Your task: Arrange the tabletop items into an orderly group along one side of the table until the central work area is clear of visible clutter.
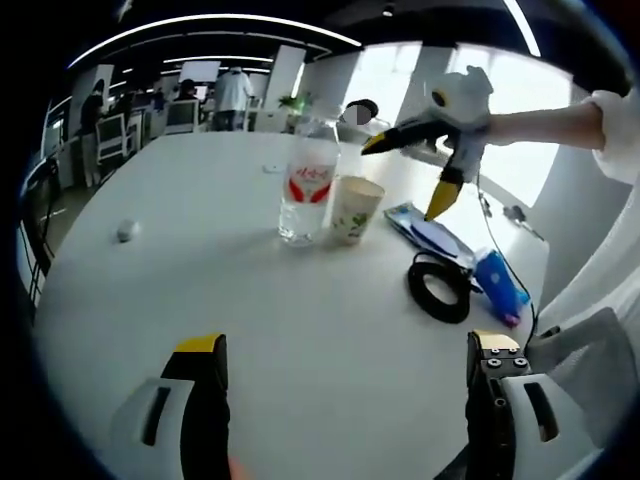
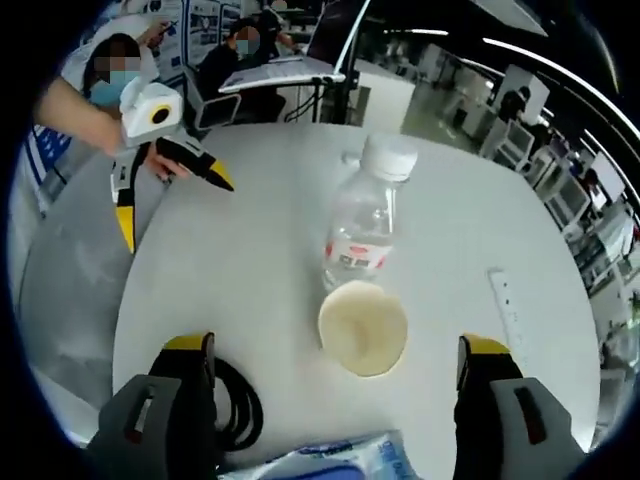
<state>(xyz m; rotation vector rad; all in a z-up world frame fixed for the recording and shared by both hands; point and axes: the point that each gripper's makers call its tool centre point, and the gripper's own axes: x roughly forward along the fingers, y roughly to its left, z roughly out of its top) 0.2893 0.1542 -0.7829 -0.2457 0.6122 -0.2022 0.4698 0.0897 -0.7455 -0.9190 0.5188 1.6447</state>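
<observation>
both grippers are spread wide and empty. just ahead of the right gripper (image 2: 335, 385) lie a blue packet (image 2: 340, 462) and coiled black cable (image 2: 235, 405), then the paper cup (image 2: 363, 327) touching the water bottle (image 2: 362, 228), grouped, i'd say, for tidying. the left gripper (image 1: 345, 385) hangs well back.

Background's a busy office: people standing (image 1: 234, 92) by desks, someone seated (image 2: 243, 52) at a laptop (image 2: 330, 30), ceiling strip lights (image 1: 215, 20) overhead.

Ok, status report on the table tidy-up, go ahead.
Left gripper and right gripper open, empty. Water bottle beside paper cup, mid-table. Black cable coil, blue packets near edge.
</observation>
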